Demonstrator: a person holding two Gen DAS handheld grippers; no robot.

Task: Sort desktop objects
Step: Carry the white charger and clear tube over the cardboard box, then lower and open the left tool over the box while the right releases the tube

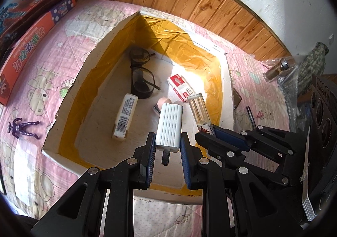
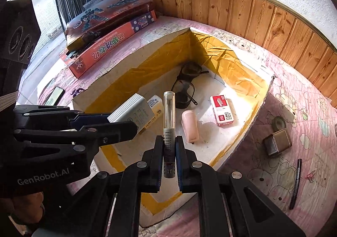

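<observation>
The left hand-held gripper (image 1: pixel 168 148) clamps a white ribbed charger (image 1: pixel 169 127) by its lower end, its black prong hanging free between the jaws. Held that way, the body juts forward and can drop flat once the jaws part. Just to its right, the right hand-held gripper (image 2: pixel 169 148) is closed tight on a slim pen (image 2: pixel 169 123) with a clear cap, pinched at the barcoded barrel so the cap points ahead. Both grippers tilt steeply down over the near edge of an open box (image 1: pixel 69 98), which suggests each item is about to be let go inside.

The box is a shallow white tray with yellow tape lining its walls, sitting on a pink quilted surface (image 1: pixel 42 81). Past the fingertips, on its floor, lie a white barcoded case (image 1: pixel 125 116), a pink stapler (image 2: pixel 190 125) and a red staple box (image 2: pixel 223 109); farther on, black glasses (image 1: pixel 142 75) rest near the far corner. These look already sorted.

Outside the box, right of the right gripper, a small tin (image 2: pixel 277 142) and a black marker (image 2: pixel 296 184) wait on the quilt.
</observation>
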